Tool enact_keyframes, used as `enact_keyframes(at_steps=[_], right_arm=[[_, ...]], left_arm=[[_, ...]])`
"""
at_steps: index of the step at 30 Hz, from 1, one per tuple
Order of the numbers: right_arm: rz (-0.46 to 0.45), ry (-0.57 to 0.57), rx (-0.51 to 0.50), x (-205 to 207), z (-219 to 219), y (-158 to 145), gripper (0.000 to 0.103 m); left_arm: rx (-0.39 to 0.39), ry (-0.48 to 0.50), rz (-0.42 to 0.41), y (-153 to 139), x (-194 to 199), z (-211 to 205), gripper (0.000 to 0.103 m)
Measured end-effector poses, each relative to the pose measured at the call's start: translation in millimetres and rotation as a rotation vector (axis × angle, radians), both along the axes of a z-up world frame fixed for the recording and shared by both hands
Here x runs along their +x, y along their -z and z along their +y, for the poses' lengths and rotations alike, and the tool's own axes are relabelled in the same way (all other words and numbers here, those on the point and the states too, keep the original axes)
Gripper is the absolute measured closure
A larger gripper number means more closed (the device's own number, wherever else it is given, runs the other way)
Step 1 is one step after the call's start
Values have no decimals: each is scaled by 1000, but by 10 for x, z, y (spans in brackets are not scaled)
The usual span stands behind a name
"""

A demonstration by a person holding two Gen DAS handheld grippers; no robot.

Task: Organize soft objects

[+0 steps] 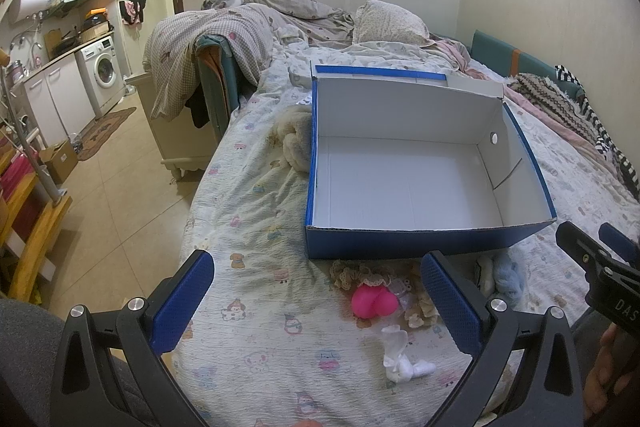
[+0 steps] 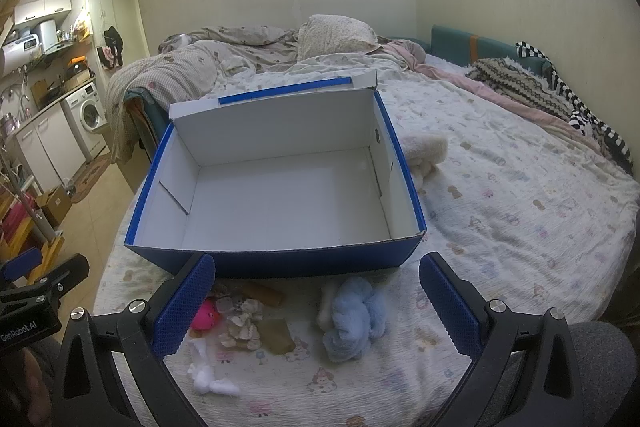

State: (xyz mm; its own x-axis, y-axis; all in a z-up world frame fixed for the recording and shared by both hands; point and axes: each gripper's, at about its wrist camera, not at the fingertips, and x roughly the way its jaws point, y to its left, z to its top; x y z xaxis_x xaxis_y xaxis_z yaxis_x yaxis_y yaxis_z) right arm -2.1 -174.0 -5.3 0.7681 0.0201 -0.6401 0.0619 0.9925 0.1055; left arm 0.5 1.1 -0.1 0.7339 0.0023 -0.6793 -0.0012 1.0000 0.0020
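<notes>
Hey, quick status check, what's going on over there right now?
Left gripper and right gripper open, empty. Blue box empty; pink toy and blue fluffy cloth on bed before it. Nothing blocking.

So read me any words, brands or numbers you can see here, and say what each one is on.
"GenRobot.AI": on the left gripper, side of its body.
"DAS", cut off at the frame edge: on the right gripper.
Water heater display: too blurred to read.
Blue box: no readable print.

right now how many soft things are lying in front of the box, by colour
pink round plush toy: 1
light blue fluffy cloth bundle: 1
white crumpled fabric piece: 1
beige lacy fabric item: 1
total: 4, all on the printed bed sheet; the blue cardboard box holds none
</notes>
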Motion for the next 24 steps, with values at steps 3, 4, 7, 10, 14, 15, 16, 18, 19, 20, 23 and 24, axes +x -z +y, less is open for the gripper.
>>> enact_keyframes(at_steps=[3,4,7,10,14,15,16,18,19,20,23,24], right_arm=[[0,0,0,-1,3,2,0],[0,0,0,-1,1,0,0],[0,1,0,1,0,-2,0],[0,1,-1,1,3,-1,0],[0,1,-2,0,4,0,0],[0,1,-2,0,5,0,0],[0,1,-1,1,5,0,0],[0,0,-2,0,13,5,0],[0,1,-2,0,12,2,0],[0,1,-2,0,11,1,0],[0,0,-2,-1,15,3,0],[0,0,-3,-1,18,4,0]], left_arm=[[0,0,0,-59,-11,-60,0],[0,-1,0,-69,-14,-67,0],[0,-3,2,-66,-36,-97,0],[2,-1,2,-65,-35,-94,0],[0,-2,1,-56,-33,-80,0],[0,-2,2,-55,-32,-80,0],[1,-1,2,-65,-39,-92,0],[1,-1,1,-55,-32,-80,0],[1,-1,1,-59,-34,-84,0],[0,-2,1,-55,-32,-81,0],[0,-2,2,-55,-32,-83,0],[0,-2,2,-55,-31,-83,0]])
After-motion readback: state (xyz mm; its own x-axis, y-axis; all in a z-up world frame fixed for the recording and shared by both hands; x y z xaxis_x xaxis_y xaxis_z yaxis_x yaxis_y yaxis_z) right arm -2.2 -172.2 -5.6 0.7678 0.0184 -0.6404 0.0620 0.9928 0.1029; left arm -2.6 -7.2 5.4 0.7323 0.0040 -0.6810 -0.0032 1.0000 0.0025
